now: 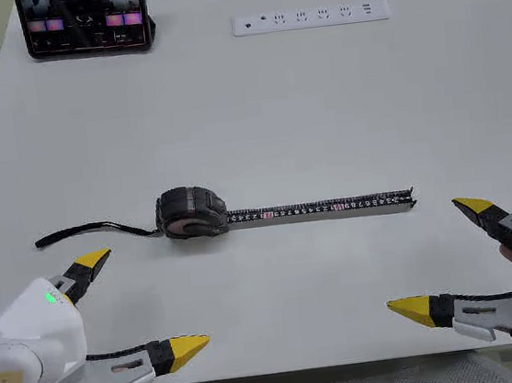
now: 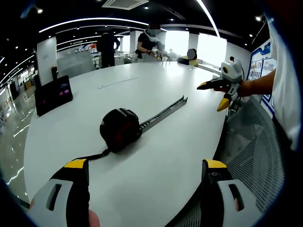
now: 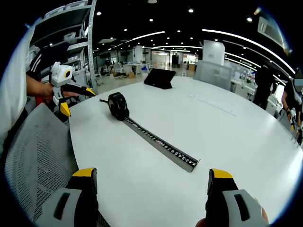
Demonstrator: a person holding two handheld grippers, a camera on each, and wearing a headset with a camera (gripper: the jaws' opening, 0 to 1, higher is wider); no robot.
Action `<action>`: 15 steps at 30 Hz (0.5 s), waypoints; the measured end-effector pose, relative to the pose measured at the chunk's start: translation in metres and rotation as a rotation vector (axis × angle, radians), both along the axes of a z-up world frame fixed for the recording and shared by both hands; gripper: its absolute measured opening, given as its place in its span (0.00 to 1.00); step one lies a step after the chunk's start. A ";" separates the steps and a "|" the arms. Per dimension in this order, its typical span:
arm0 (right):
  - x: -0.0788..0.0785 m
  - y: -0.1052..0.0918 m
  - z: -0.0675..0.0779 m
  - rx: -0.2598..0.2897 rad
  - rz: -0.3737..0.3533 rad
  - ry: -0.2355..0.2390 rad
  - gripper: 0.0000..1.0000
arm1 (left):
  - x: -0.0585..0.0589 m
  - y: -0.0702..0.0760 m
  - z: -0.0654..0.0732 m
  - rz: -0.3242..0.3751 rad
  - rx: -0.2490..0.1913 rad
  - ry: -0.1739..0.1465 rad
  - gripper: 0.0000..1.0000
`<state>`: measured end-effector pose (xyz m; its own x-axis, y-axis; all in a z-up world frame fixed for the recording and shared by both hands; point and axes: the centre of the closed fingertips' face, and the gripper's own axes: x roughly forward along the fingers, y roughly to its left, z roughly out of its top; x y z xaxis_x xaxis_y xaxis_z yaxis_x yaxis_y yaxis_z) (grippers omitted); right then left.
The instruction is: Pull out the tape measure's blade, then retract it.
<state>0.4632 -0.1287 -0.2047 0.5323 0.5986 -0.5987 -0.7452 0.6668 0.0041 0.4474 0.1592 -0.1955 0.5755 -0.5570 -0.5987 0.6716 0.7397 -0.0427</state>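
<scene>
Tape measure case [image 1: 190, 214] is sitting centre frame in the head view, with the blade [image 1: 318, 208] lying pulled out flat to the right. The end hook [image 1: 411, 197] is resting on the table [image 1: 338, 99] and the wrist strap [image 1: 85, 232] is trailing off left. Pull-out looks done, retract is pending (my read).

Left gripper [image 1: 157, 297] is hovering lower left, jaws spread wide, gripping nothing. Right gripper [image 1: 421, 254] is lower right, also wide open and empty. Both are sitting clear of the tape.

To do it well, left should be pinning the case across its sides first. Right should be pinching the blade near the end hook and feeding it back slowly (a free-running blade whips). Can't tell from here whether the blade is locked.

Power strip [image 1: 310, 16] and tablet [image 1: 84, 21] are sitting along the top of frame, well apart from the work.
</scene>
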 end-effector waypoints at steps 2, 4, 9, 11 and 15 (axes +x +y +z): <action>0.000 0.000 0.001 0.002 0.000 0.000 0.97 | 0.000 0.000 0.000 -0.002 0.003 0.001 0.97; 0.000 0.000 0.001 0.001 0.001 -0.001 0.97 | -0.001 0.000 0.000 -0.004 0.001 0.005 0.97; 0.000 0.000 0.002 0.002 0.000 0.002 0.97 | 0.000 -0.002 0.000 -0.006 -0.001 0.000 0.97; 0.001 0.000 0.001 0.001 0.001 0.001 0.97 | 0.000 -0.001 0.000 -0.004 -0.001 0.000 0.98; 0.001 0.000 0.001 0.001 0.002 0.003 0.97 | 0.001 -0.001 0.001 -0.003 -0.002 0.000 0.99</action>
